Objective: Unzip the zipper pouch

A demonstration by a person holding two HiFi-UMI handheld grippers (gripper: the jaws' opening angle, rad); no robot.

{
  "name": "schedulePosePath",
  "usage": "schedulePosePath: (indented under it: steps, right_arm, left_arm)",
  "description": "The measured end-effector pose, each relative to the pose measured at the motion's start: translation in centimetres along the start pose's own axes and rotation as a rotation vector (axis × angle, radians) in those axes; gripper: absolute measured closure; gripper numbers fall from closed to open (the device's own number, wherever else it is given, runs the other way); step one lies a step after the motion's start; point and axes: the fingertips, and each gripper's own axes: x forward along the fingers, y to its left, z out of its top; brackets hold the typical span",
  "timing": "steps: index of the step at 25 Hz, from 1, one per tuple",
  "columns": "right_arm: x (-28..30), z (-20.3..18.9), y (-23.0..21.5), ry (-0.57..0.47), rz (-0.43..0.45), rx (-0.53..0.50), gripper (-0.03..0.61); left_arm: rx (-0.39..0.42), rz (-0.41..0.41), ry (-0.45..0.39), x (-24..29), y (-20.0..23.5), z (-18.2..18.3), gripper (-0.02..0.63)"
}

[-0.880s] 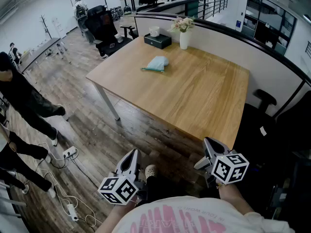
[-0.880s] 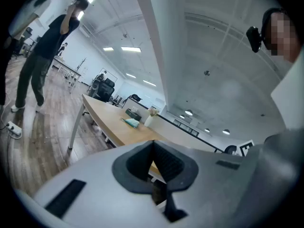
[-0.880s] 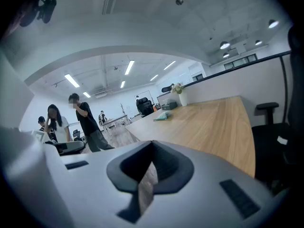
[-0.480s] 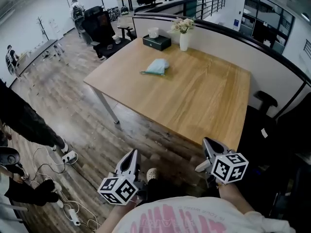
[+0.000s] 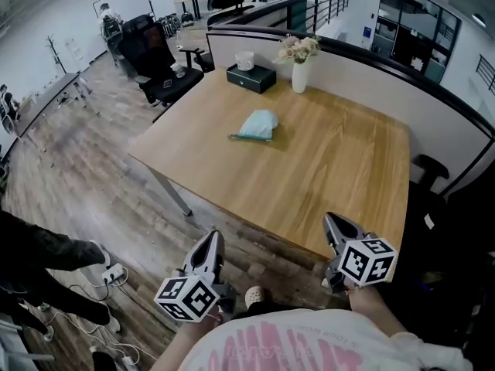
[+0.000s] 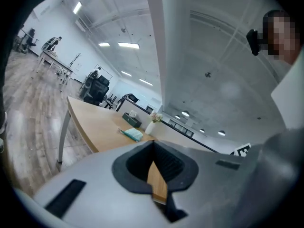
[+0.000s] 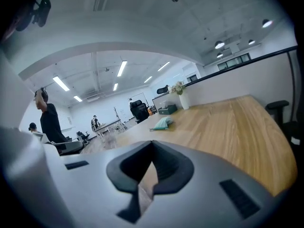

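Observation:
A light teal zipper pouch (image 5: 258, 124) lies flat on the far half of the wooden table (image 5: 325, 168), a little in front of the tissue box. It also shows small and far off in the left gripper view (image 6: 132, 134) and the right gripper view (image 7: 162, 123). Both grippers hang close to my body, short of the table's near edge. The left gripper (image 5: 209, 246) is over the floor, shut and empty. My right gripper (image 5: 334, 226) is by the table's near right corner, its jaws also shut on nothing.
A black tissue box (image 5: 250, 76) and a white vase of flowers (image 5: 299, 73) stand at the table's far edge against a low partition. Office chairs (image 5: 158, 76) are beyond the far left corner, another chair (image 5: 429, 168) on the right. Cables and a power strip (image 5: 114, 273) lie on the floor beside a person's legs (image 5: 46, 257).
The table and pouch have come slightly nearer in the head view. The person on the left has walked toward the lower left edge. Both grippers stay shut near my body.

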Motion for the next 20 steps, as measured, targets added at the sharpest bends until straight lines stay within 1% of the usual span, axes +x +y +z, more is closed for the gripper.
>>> schedulePosePath:
  steps: [3,7,9,12,15,18,20]
  right_arm:
    - [3.8,1.3,0.6,-0.024,-0.007,0.03,0.581]
    - [8.8,0.8,0.5,0.001,-0.054,0.043,0.581]
    - [10.5,0.2,0.3,0.02,-0.083,0.047,0.581]
    - [12.6,-1.0,-0.7,0.078,-0.121,0.06,0.581]
    - [14.8,-1.7,-2.2,0.119,-0.145,0.097,0.54]
    - [17.5,-2.0,-3.9,0.152,-0.161,0.135,0.518]
    - [19.7,-2.1,-5.0,0.19,-0.165,0.137,0.502]
  left_arm:
    - [0.008,-0.022,0.002,2.8,2.7,2.3,0.614]
    - [0.02,-0.067,0.044,6.1,6.0,3.7,0.614]
    - [0.019,-0.08,0.072,7.4,7.4,3.9,0.614]
    - [0.002,-0.074,0.109,9.0,9.4,3.5,0.614]
    - [0.004,-0.069,0.145,10.2,11.0,2.9,0.614]
    - [-0.028,-0.059,0.157,11.6,12.7,2.6,0.614]
    - [-0.034,-0.055,0.168,12.5,13.6,2.4,0.614]
